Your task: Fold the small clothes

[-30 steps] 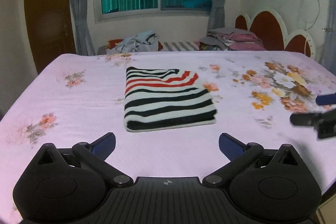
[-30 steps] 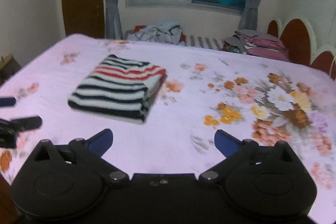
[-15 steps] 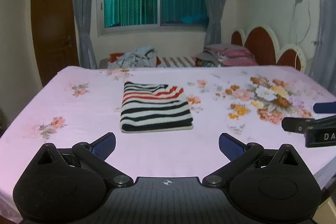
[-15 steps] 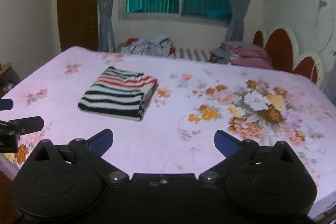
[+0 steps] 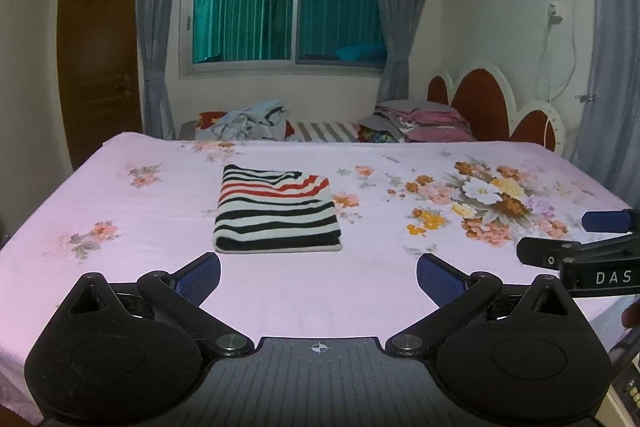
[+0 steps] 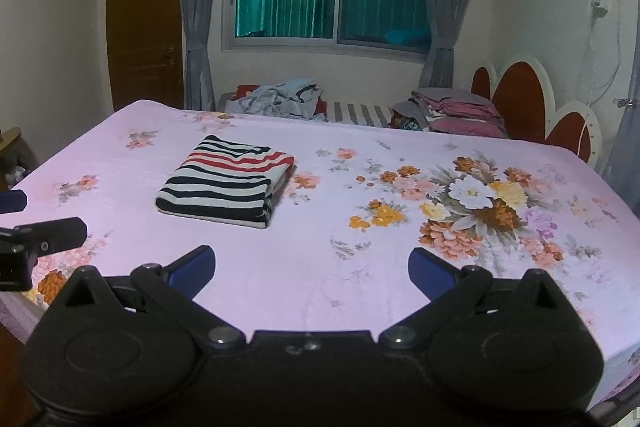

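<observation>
A folded striped garment [image 5: 278,213], black, white and red, lies flat on the pink floral bed sheet [image 5: 160,211]. It also shows in the right wrist view [image 6: 228,187]. My left gripper [image 5: 318,277] is open and empty, held back near the bed's front edge, well short of the garment. My right gripper [image 6: 312,273] is open and empty, to the right of the garment and apart from it. Each gripper shows at the edge of the other's view.
A loose heap of clothes [image 5: 250,121] and a stack of folded bedding [image 5: 416,125] lie beyond the far side of the bed. A scalloped headboard [image 5: 492,107] stands at the right. A window and a wooden door are behind.
Both grippers have drawn back and up from the bed, so the folded garment looks smaller and farther. The garment has not moved. Both stay open.
</observation>
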